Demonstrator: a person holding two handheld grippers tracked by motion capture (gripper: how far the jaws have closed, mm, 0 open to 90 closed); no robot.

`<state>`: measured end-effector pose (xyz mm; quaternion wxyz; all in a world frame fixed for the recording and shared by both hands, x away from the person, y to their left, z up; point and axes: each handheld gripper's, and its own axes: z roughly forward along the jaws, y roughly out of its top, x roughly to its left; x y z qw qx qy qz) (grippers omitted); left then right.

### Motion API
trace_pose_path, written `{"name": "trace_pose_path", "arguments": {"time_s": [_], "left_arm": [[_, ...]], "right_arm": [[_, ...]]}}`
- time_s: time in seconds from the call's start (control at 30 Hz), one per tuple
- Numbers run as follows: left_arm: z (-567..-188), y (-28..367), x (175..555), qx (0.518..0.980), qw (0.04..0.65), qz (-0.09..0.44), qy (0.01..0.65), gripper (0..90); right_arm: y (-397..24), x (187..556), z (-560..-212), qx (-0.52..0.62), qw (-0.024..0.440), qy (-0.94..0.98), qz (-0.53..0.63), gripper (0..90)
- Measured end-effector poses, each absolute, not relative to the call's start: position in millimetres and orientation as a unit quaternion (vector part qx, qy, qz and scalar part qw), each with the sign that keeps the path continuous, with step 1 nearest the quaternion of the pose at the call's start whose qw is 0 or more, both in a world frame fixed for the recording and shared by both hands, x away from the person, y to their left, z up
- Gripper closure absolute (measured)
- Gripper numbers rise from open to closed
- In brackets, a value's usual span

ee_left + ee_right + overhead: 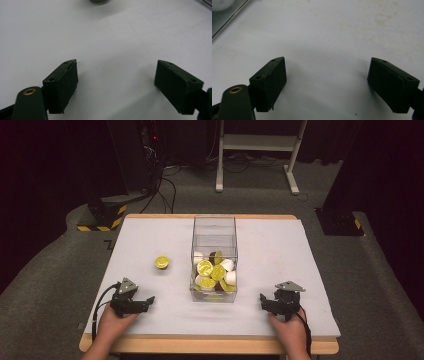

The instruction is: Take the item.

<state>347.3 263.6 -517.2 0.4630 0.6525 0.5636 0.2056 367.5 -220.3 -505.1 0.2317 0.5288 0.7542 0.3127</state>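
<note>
Meanwhile both the left gripper [145, 301] and right gripper [265, 301] rest wide apart, empty, flanking the clear box [214, 232].

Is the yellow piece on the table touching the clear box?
No, the yellow piece lies apart on the table, left of the clear box.
</note>
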Motion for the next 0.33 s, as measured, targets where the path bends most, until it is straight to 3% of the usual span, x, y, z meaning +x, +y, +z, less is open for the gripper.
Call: {"name": "trace_pose_path", "arguments": {"time_s": [0.33], "left_arm": [[-517.4,263.6,347.3,0.65,0.466,0.204,0.564,19.0]], "right_arm": [[-220.3,367.6,-505.1,0.528,0.232,0.755,0.312,15.4]]}}
